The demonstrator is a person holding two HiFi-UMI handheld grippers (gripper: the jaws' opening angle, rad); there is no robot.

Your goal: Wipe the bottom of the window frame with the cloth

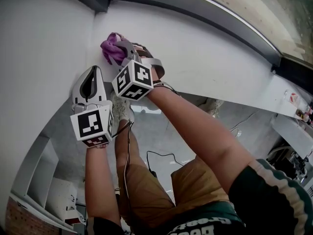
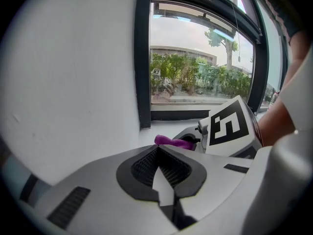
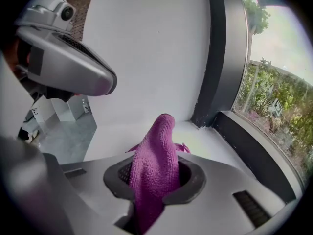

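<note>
A purple cloth (image 1: 111, 48) is bunched against the white sill (image 1: 205, 58), close to the corner where the sill meets the white side wall. My right gripper (image 1: 121, 52) is shut on it. In the right gripper view the cloth (image 3: 156, 146) stands up between the jaws of my right gripper (image 3: 155, 177), with the dark window frame (image 3: 222, 58) just beyond. My left gripper (image 1: 92, 70) hovers beside the wall, a little below and to the left of the cloth, shut and holding nothing. From the left gripper (image 2: 157, 148) view, the cloth (image 2: 171, 141) and the right gripper's marker cube (image 2: 230, 126) lie ahead.
The dark frame's bottom rail (image 1: 205, 11) runs along the far edge of the sill, and its upright (image 2: 143, 77) meets the wall. Below the sill are grey floor, a white shelf unit (image 1: 44, 180) and a black cable (image 1: 159, 155). Small items (image 1: 293, 98) sit at the sill's right end.
</note>
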